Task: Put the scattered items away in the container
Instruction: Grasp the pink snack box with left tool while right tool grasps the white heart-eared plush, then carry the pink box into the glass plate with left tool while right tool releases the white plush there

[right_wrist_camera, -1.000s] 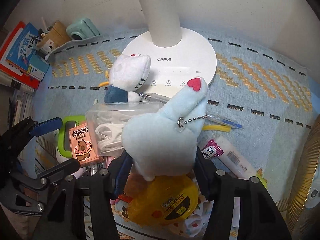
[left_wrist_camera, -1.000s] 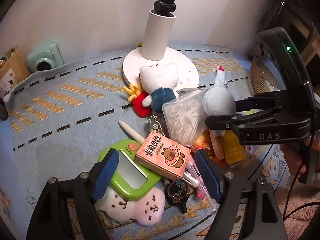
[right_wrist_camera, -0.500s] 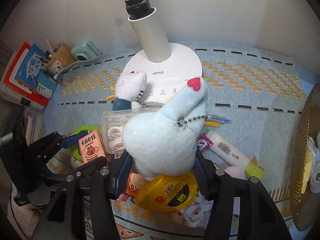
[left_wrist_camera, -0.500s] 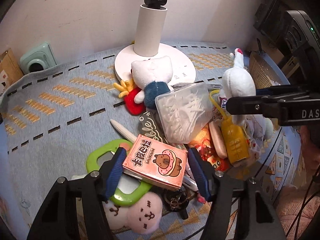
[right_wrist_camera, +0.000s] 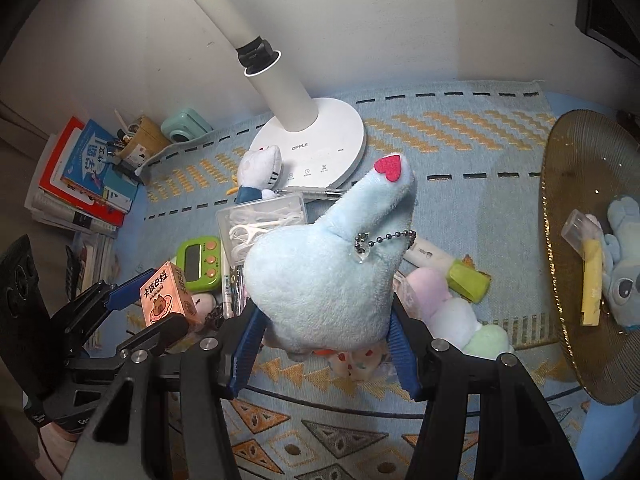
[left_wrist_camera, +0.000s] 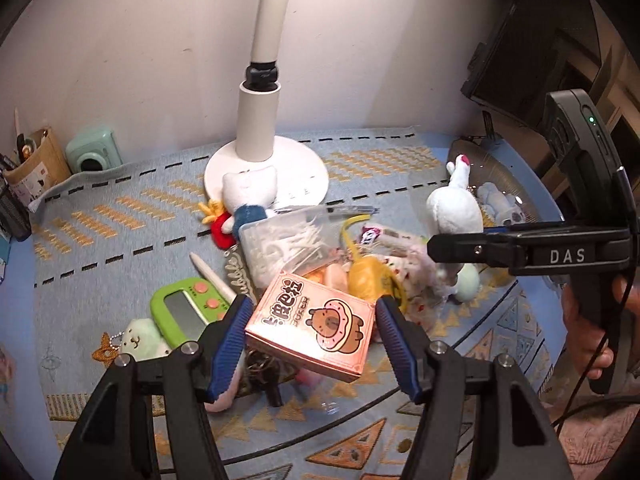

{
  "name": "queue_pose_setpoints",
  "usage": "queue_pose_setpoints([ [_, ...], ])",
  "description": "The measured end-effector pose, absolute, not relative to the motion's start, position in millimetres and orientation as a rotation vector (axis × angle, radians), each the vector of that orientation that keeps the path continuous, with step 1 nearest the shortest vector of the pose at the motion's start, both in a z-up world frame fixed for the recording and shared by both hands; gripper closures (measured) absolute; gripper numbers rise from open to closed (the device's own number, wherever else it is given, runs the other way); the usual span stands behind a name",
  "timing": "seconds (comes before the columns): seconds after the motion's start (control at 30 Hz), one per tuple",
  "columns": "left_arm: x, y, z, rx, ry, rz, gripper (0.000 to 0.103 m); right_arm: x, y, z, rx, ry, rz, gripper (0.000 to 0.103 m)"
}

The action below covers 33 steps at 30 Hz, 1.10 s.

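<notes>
Right gripper (right_wrist_camera: 324, 344), fingers clamped on plush goose (right_wrist_camera: 328, 276); glass dish (right_wrist_camera: 560, 280) lies to its right; left gripper (left_wrist_camera: 310, 344) grips pink box (left_wrist_camera: 316, 328), farther off.

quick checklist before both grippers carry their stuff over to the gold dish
1. Right gripper shut on the pale blue plush: ok.
2. Left gripper shut on the pink capybara box: ok, lifted clear of the pile.
3. Plush's bead chain free of snags: ok, it hangs loose.
4. Room in the gold dish: ok, its near half is bare; a blue toy lies at the far side.
5. Box grip firm enough: cannot tell, the box sits tilted.
</notes>
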<state>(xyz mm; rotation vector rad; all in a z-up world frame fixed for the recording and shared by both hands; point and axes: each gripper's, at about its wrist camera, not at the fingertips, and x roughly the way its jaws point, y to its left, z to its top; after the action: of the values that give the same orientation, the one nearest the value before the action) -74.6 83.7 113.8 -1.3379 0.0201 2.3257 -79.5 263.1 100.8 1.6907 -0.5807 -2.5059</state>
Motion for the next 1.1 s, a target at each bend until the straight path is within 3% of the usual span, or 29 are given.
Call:
queue_pose_setpoints([
  [0.57,-69,266,157,-1.176,0.105,2.185,0.042,0,416,132,1.615,-0.824,-2.633,0.045],
  [1.1,-102,399,119,-1.251,0.103,2.059,0.042,19,564,118,1.665,-1.047,-2.705,0.045],
])
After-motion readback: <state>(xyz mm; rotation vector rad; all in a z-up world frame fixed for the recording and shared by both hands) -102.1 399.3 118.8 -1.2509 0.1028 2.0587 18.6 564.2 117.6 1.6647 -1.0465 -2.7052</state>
